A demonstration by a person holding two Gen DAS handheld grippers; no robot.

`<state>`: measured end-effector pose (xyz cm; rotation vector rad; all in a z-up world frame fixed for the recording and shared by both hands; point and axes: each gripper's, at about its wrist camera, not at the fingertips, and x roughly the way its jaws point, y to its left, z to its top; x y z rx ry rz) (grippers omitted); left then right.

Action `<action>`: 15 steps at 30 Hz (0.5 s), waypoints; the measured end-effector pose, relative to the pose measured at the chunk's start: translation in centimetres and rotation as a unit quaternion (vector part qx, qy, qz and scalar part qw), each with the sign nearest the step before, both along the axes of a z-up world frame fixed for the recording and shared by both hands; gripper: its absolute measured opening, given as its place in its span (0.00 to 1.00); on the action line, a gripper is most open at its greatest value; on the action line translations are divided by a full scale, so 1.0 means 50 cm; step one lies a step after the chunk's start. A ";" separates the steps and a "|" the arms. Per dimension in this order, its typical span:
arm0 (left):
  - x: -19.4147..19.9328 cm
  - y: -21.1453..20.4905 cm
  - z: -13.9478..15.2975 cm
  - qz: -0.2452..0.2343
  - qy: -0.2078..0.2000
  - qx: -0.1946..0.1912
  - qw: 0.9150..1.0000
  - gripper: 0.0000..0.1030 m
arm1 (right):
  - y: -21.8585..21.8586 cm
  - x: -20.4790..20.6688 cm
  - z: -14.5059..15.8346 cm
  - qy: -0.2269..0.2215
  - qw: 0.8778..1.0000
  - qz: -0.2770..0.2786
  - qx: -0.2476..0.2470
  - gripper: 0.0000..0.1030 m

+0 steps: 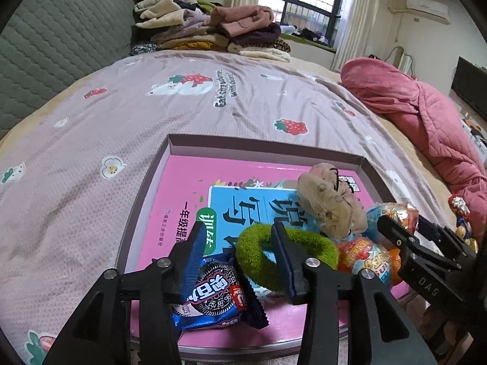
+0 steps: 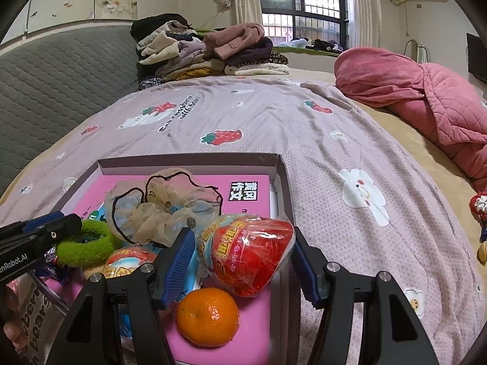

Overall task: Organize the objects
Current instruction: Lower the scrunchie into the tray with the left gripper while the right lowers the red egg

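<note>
A shallow box [image 1: 170, 149] with a pink book [image 1: 182, 188] in its bottom is seen on the bed [image 1: 91, 152], near the bed's front edge. The left gripper [image 1: 240, 237] is held over the box's near left corner with its fingers [image 1: 196, 243] parted; nothing is pressed by them, though a cookie packet [image 1: 213, 298] lies below between them and a green fuzzy ring [image 1: 258, 243] is overlapped by the right one. A beige scrunchie [image 2: 158, 210] is found toward the box's far edge. The right gripper [image 2: 243, 252] is placed at the box's near right corner, its fingers [image 2: 179, 261] spread at either side of a red snack bag [image 2: 249, 258]; whether the bag is gripped cannot be told. An orange [image 2: 208, 316] lies just before the bag.
</note>
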<state>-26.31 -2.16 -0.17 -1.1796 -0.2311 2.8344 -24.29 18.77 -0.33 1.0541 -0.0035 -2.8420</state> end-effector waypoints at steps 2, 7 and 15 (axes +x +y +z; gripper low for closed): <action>0.003 -0.003 0.005 0.001 0.004 0.002 1.000 0.46 | 0.001 0.002 0.003 0.004 1.000 -0.001 0.001 0.60; 0.010 -0.004 0.016 0.003 0.011 0.002 1.000 0.47 | 0.002 0.011 0.012 0.015 1.000 -0.002 0.000 0.60; 0.019 -0.001 0.027 0.003 0.022 -0.004 1.000 0.47 | 0.003 0.017 0.017 0.020 1.000 0.001 0.004 0.60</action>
